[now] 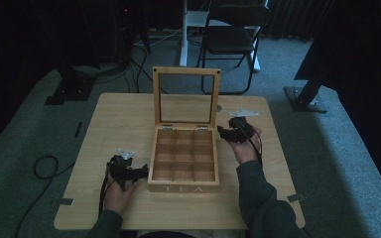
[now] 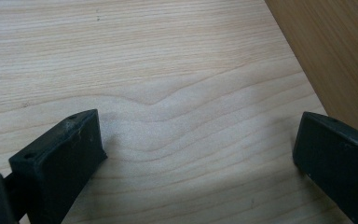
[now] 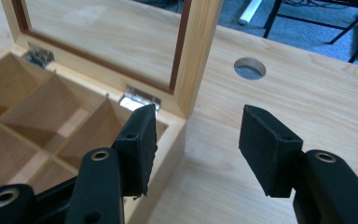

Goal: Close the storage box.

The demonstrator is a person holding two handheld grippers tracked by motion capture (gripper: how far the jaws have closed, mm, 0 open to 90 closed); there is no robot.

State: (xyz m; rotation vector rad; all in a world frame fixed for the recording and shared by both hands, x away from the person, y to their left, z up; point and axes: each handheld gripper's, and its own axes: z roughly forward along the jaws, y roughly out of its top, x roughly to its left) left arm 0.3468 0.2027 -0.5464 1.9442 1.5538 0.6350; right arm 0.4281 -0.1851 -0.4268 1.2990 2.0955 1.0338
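A light wooden tea box (image 1: 183,161) sits in the middle of the table (image 1: 119,119), its lid (image 1: 186,96) standing upright, a wooden frame around a clear pane, joined at the back by two small metal hinges (image 3: 140,97). Thin wooden walls split the inside into nine square compartments, all bare wood. The front wall reads "TEA". The left gripper (image 1: 129,171) rests just left of the box, jaws wide apart over bare tabletop. The right gripper (image 1: 234,130) is at the box's back right corner, jaws apart with nothing between them.
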